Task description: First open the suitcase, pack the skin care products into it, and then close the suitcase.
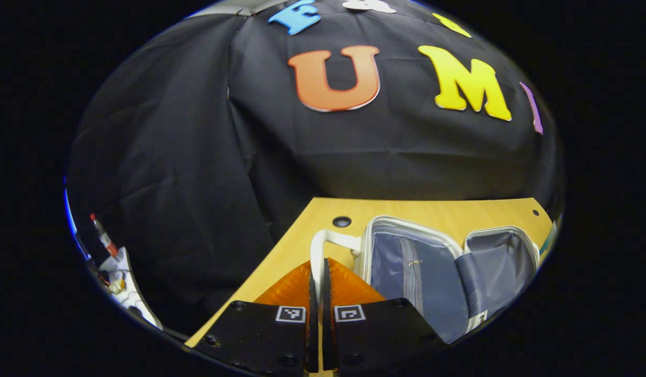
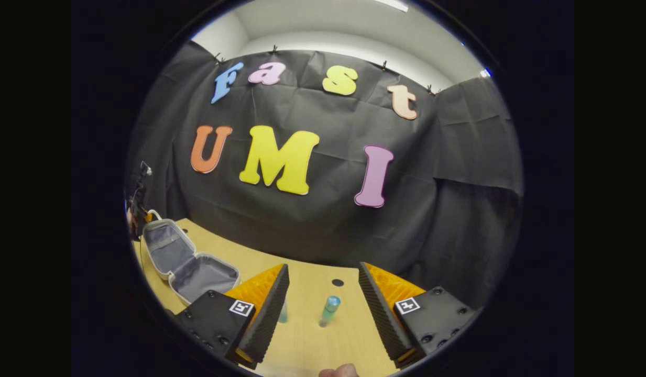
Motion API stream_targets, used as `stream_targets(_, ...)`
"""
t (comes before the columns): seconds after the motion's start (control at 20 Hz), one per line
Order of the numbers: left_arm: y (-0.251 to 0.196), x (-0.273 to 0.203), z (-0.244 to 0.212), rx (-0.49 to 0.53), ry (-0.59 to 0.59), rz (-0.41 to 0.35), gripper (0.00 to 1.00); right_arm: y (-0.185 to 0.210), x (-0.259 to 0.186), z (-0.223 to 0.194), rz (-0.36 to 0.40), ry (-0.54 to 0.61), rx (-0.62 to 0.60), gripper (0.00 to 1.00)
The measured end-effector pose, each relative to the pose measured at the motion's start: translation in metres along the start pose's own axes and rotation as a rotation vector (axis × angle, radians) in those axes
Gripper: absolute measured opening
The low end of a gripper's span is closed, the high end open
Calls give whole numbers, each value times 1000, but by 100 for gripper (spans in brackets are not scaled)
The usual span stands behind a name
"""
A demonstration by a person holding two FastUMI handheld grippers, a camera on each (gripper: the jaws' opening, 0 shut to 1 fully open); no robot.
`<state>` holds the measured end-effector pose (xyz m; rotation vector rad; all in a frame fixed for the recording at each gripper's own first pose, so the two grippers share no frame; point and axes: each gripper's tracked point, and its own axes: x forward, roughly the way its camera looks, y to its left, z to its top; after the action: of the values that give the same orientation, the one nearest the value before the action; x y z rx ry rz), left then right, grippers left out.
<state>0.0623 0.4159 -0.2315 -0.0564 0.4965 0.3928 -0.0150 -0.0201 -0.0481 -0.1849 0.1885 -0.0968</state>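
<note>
The small suitcase lies open on the wooden table, showing its grey-blue lining and white rim. My left gripper is shut on its white handle, which runs down between the orange fingers. In the right gripper view the open suitcase sits at the far left. My right gripper is open above the table, and a slim teal bottle stands between and beyond its fingers, untouched. A second bottle is mostly hidden behind the left finger.
A round hole is in the table top near the back edge. Off the table's left side sits a white object with a red-tipped bottle. A fingertip shows at the bottom edge.
</note>
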Motion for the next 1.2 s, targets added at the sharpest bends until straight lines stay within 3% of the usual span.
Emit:
stream_targets(0.2,0,33,-52,-91,126,3,10,9,-1,-7,-8,34,-9,77)
stream_targets(0.4,0,45,-65,-172,155,9,16,18,0,-7,3,47,-6,79)
stream_targets(0.6,10,41,-63,-118,167,74,28,22,2,-7,11,50,8,79)
stream_targets(0.65,13,37,-59,-110,158,92,27,21,2,-7,12,48,15,79)
stream_targets(0.7,12,31,-51,-117,139,96,46,21,3,-6,12,46,25,79)
stream_targets(0.75,8,20,-37,-123,103,100,55,21,4,-4,16,40,32,79)
stream_targets(0.8,2,10,-23,-127,60,99,83,21,5,-2,19,34,37,79)
stream_targets(0.9,-13,-19,13,-115,-27,89,100,21,6,-1,28,23,54,79)
stream_targets(1.2,-116,-126,95,6,-230,-24,99,13,14,-12,81,11,134,79)
